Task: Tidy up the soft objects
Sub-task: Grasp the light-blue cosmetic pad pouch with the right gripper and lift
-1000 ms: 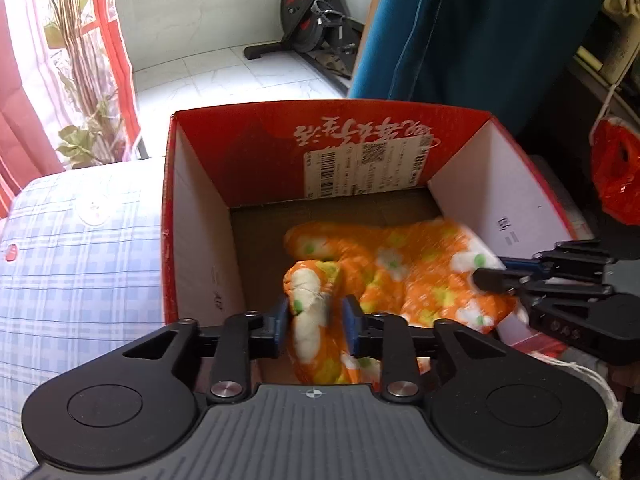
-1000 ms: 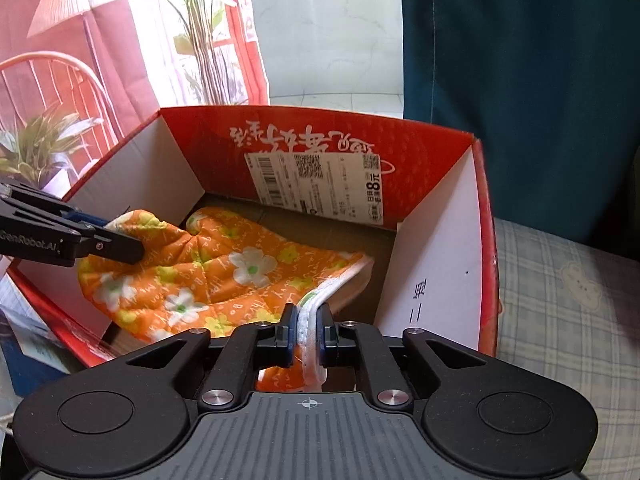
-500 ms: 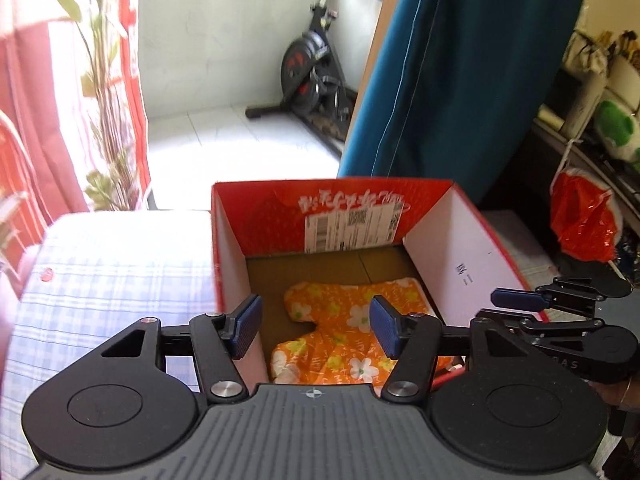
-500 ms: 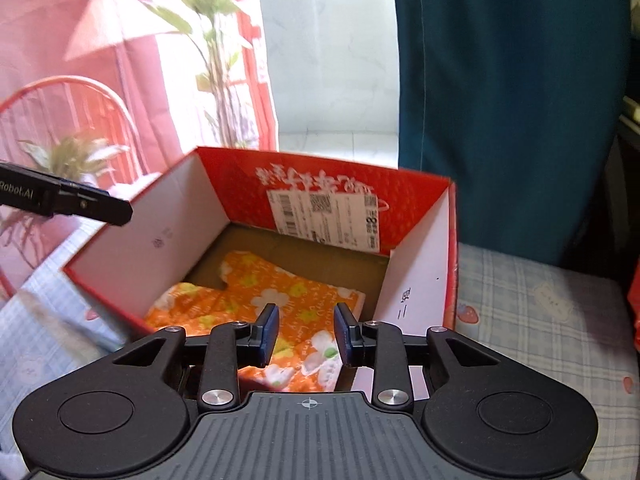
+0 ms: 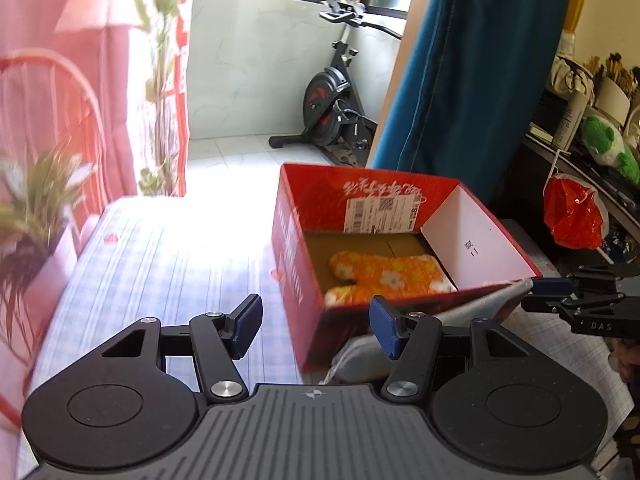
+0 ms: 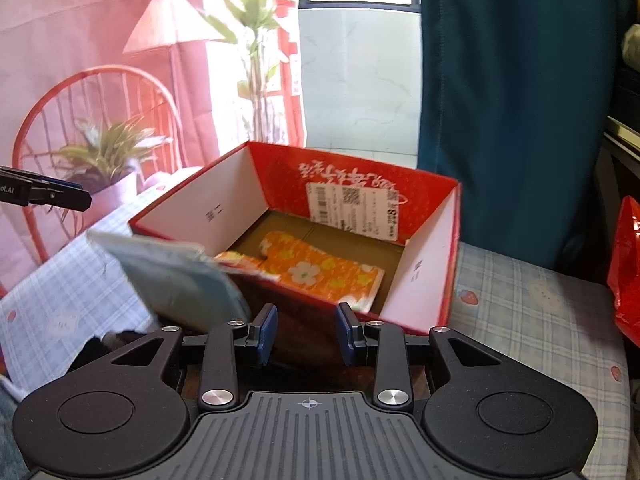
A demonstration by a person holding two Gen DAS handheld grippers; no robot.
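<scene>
An orange flowered oven mitt (image 5: 384, 276) lies flat on the floor of the red cardboard box (image 5: 476, 240); it also shows in the right wrist view (image 6: 320, 270) inside the box (image 6: 236, 204). My left gripper (image 5: 316, 330) is open and empty, held back in front of the box's near left corner. My right gripper (image 6: 306, 334) is open and empty, just in front of the box's near wall. A grey-blue soft item (image 6: 176, 280) leans against the box's near wall, also showing in the left wrist view (image 5: 472, 310).
The box stands on a checked blue-white tablecloth (image 5: 160, 272). A potted plant (image 6: 104, 160) and a red chair (image 6: 52, 120) stand to the left. A red plastic bag (image 5: 572, 216) hangs at the right. A teal curtain (image 6: 512, 100) hangs behind the box.
Both grippers let go of the oven mitt, opened and pulled back up out of the box. The mitt now lies flat inside. The grey-blue item has come into view.
</scene>
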